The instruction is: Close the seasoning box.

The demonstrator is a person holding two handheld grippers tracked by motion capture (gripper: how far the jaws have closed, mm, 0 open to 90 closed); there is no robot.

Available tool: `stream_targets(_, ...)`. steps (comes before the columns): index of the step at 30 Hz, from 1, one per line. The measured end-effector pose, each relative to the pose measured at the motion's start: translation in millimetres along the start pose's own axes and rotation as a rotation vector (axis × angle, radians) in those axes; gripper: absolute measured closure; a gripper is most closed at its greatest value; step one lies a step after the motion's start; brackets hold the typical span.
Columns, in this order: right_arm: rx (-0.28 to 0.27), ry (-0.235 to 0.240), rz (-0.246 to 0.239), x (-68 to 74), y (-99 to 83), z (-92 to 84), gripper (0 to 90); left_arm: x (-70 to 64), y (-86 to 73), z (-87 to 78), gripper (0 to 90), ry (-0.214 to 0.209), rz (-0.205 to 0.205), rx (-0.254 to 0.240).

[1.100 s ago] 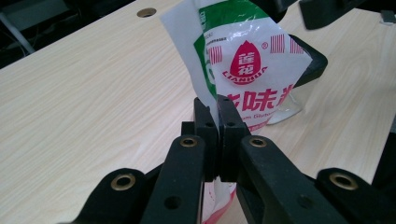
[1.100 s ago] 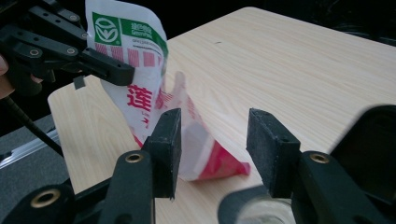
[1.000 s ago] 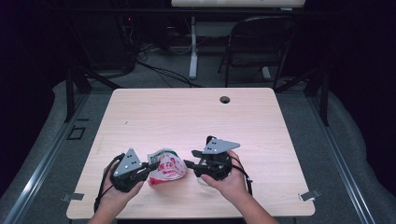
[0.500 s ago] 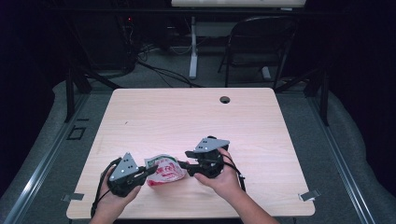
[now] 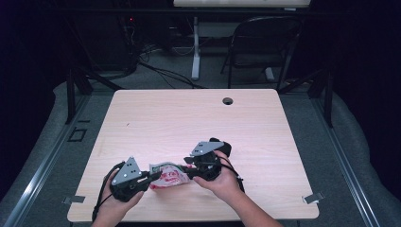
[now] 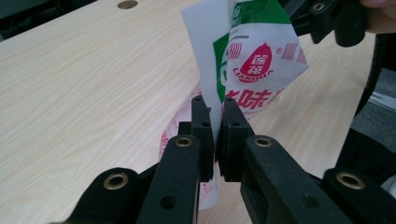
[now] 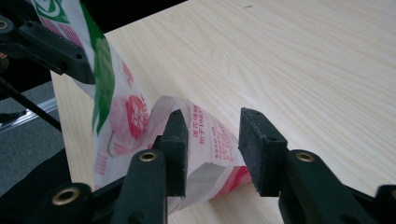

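Observation:
A crumpled white packet [image 5: 169, 178] printed in red and green hangs just above the wooden table [image 5: 189, 118] near its front edge. My left gripper [image 5: 152, 178] is shut on the packet's left end; in the left gripper view its jaws [image 6: 214, 106] pinch the thin film below the green and red logo [image 6: 254, 65]. My right gripper [image 5: 187, 170] reaches in from the right. Its jaws [image 7: 215, 122] have just been closing and stand on either side of the packet's folded end [image 7: 205, 137], with a gap still showing at the right pad [image 7: 261, 140].
A round cable hole [image 5: 227, 100] sits near the table's far edge. A black chair [image 5: 265, 42] and cables stand on the floor behind. Metal clips [image 5: 313, 197] mark the front corners. The front edge lies close under both hands.
My right gripper has shifted left and a little down, and now reaches the packet's right end. The left gripper keeps its hold in about the same place.

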State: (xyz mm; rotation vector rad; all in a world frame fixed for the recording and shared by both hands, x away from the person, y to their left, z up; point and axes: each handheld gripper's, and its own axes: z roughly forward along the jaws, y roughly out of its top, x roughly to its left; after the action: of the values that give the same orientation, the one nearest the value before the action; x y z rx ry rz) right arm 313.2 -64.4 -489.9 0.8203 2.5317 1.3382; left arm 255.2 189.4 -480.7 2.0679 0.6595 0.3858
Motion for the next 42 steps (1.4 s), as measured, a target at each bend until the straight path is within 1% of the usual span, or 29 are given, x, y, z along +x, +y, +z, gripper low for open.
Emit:
stream_targets(4, 0.004, 0.023, -0.015, 2.4, 0.2, 3.7, 76.9, -0.1, 0.0, 0.4, 86.4, -0.001, 0.001, -0.001)
stream_targets(6, 0.013, 0.043, -0.016, 2.6, 0.6, 4.3, 86.9, 0.7, -0.6, -0.2, 85.9, -0.002, -0.002, -0.002)
stream_targets(7, 0.009, 0.051, -0.011, 2.8, 0.9, 4.6, 90.0, 1.6, -1.2, -1.1, 84.6, -0.004, -0.003, 0.001)
stream_targets(9, 0.008, 0.051, -0.007, 3.2, 1.0, 4.6, 90.0, 1.7, -1.7, -1.0, 83.5, -0.004, -0.005, 0.0)
stream_targets(12, 0.003, 0.064, 0.019, 2.3, 0.4, 4.3, 90.0, 3.8, -4.0, -0.4, 74.5, 0.002, -0.015, -0.01)
stream_targets(14, -0.002, 0.075, 0.041, 0.0, 0.0, 4.4, 90.0, 5.1, -6.2, 1.2, 68.2, -0.003, -0.02, -0.014)
stream_targets(15, -0.002, 0.075, 0.041, 0.0, 0.0, 4.4, 90.0, 5.1, -6.2, 1.2, 64.8, -0.003, -0.02, -0.014)
stream_targets(16, -0.002, 0.082, 0.049, -1.3, -0.2, 4.3, 90.0, 5.8, -7.8, 2.6, 64.8, -0.007, -0.02, -0.016)
stream_targets(17, -0.004, 0.098, 0.071, -3.5, -0.5, 4.5, 90.0, 7.4, -11.6, 5.5, 59.4, -0.01, -0.018, -0.012)
stream_targets(18, -0.003, 0.102, 0.081, -4.3, -0.5, 4.4, 90.0, 7.4, -11.6, 5.5, 57.5, -0.01, -0.018, -0.012)
stream_targets(19, -0.003, 0.102, 0.081, -4.3, -0.5, 4.4, 90.0, 8.6, -13.8, 7.0, 57.5, -0.012, -0.022, -0.008)
stream_targets(20, -0.005, 0.113, 0.097, -5.8, -0.6, 4.9, 90.0, 10.4, -19.1, 11.0, 54.5, -0.016, -0.038, -0.008)
stream_targets(21, -0.003, 0.117, 0.104, -6.4, -0.5, 5.0, 90.0, 10.4, -19.1, 11.0, 54.0, -0.016, -0.038, -0.008)
stream_targets(22, -0.003, 0.117, 0.104, -6.4, -0.5, 5.0, 90.0, 11.3, -22.6, 14.0, 54.0, -0.024, -0.053, -0.01)
stream_targets(23, 0.002, 0.127, 0.112, -8.0, -0.3, 5.0, 90.0, 12.7, -30.2, 21.5, 52.5, -0.031, -0.076, 0.005)
stream_targets(24, 0.002, 0.127, 0.112, -8.0, -0.3, 5.0, 90.0, 12.7, -30.2, 21.5, 51.8, -0.031, -0.076, 0.005)
stream_targets(25, 0.002, 0.136, 0.119, -8.9, -0.4, 5.3, 90.0, 13.0, -37.9, 30.3, 50.9, -0.019, -0.064, 0.04)
stream_targets(26, 0.003, 0.138, 0.126, -9.4, -0.3, 5.3, 90.0, 13.0, -37.9, 30.3, 50.3, -0.019, -0.064, 0.04)
stream_targets(27, 0.003, 0.138, 0.126, -9.4, -0.3, 5.3, 90.0, 13.3, -42.1, 34.9, 50.3, -0.022, -0.063, 0.055)
stream_targets(28, 0.001, 0.145, 0.135, -10.4, -0.4, 5.5, 90.0, 14.5, -49.8, 42.4, 50.0, -0.021, -0.058, 0.084)
stream_targets(29, 0.001, 0.145, 0.135, -10.4, -0.4, 5.5, 90.0, 14.5, -49.8, 42.4, 49.1, -0.021, -0.058, 0.084)
stream_targets(30, 0.003, 0.147, 0.14, -11.1, -0.5, 5.3, 90.0, 16.6, -55.6, 47.0, 48.6, -0.018, -0.053, 0.098)
stream_targets(31, 0.004, 0.148, 0.144, -11.3, -0.5, 5.3, 90.0, 16.6, -55.6, 47.0, 47.8, -0.018, -0.053, 0.098)
stream_targets(32, 0.006, 0.153, 0.149, -11.6, -0.5, 5.4, 90.0, 19.0, -59.9, 49.0, 47.1, -0.029, -0.066, 0.079)
stream_targets(34, 0.006, 0.155, 0.155, -11.9, -0.5, 5.5, 90.0, 21.2, -63.2, 50.4, 45.3, -0.038, -0.076, 0.068)
stream_targets(35, 0.006, 0.155, 0.158, -12.0, -0.5, 5.6, 90.0, 22.1, -65.0, 51.7, 44.1, -0.036, -0.07, 0.071)
stream_targets(36, 0.007, 0.158, 0.159, -12.3, -0.5, 5.6, 90.0, 22.2, -67.4, 54.1, 42.7, -0.039, -0.08, 0.072)
stream_targets(39, 0.005, 0.16, 0.168, -12.5, -0.6, 5.8, 90.0, 23.3, -71.9, 58.5, 37.2, -0.039, -0.079, 0.08)
stream_targets(42, 0.007, 0.16, 0.172, -12.4, -0.6, 5.7, 90.0, 24.8, -76.9, 63.7, 35.8, -0.039, -0.086, 0.096)
